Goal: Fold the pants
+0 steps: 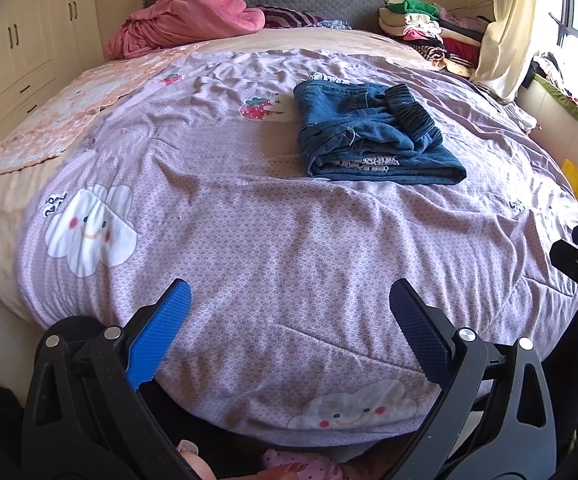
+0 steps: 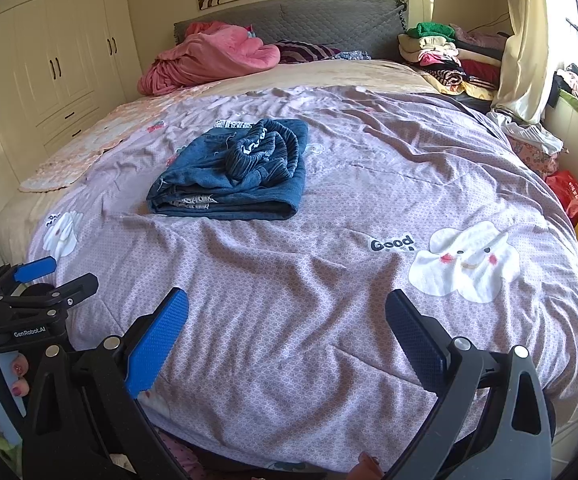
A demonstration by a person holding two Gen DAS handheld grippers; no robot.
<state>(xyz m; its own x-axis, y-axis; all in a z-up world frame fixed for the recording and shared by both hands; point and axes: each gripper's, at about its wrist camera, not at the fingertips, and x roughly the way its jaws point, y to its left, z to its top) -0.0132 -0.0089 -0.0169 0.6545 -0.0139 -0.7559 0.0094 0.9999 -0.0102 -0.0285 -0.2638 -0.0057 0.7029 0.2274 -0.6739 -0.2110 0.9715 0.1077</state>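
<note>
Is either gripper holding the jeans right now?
No. Both the left gripper and right gripper are open and empty near the bed's foot, while the folded jeans lie apart on the purple quilt.

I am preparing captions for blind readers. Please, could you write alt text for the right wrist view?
Folded blue jeans lie on a lilac quilt with cloud prints, covering a bed. The right gripper hovers at the near edge, jaws open and empty. A pink blanket and stacked clothes sit by the headboard.
</note>
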